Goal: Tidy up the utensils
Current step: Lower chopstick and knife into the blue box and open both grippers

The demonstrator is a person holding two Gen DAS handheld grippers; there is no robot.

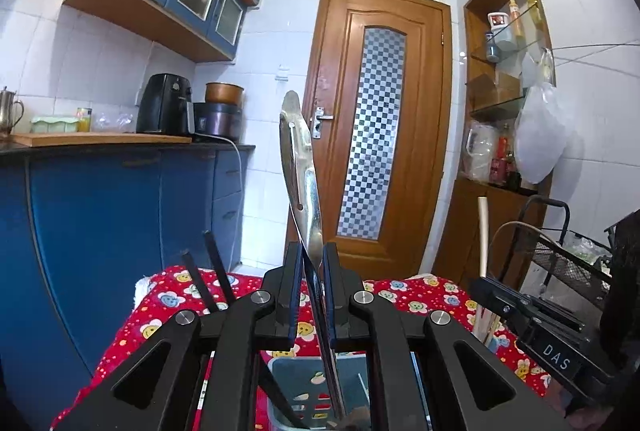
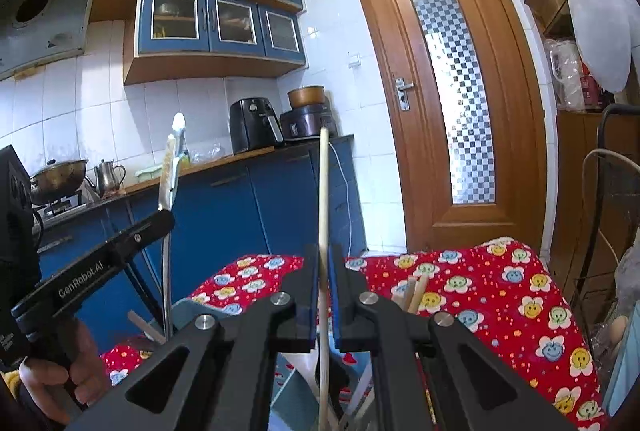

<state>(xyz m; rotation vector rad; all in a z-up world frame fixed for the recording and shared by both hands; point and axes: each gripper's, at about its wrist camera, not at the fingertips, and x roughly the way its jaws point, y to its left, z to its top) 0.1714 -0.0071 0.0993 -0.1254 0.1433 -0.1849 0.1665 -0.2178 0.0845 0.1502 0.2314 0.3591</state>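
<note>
My left gripper [image 1: 311,263] is shut on a steel utensil [image 1: 299,159] that stands upright, its handle end pointing up and its lower end down in a grey-blue plastic holder [image 1: 292,387]. Two black chopsticks [image 1: 208,271] lean out of that holder. My right gripper [image 2: 324,271] is shut on a pale wooden chopstick [image 2: 323,199], held upright, its lower end in the holder [image 2: 184,307]. The left gripper [image 2: 168,209] and its steel utensil [image 2: 170,171] show at the left of the right wrist view. More wooden chopsticks [image 2: 416,289] stick up beside my right gripper.
A red flower-print cloth [image 2: 500,295] covers the table under the holder. A blue kitchen counter [image 1: 120,191] with an air fryer [image 1: 166,111] stands at the left, a wooden door [image 1: 380,123] ahead, a black wire rack [image 1: 568,263] at the right.
</note>
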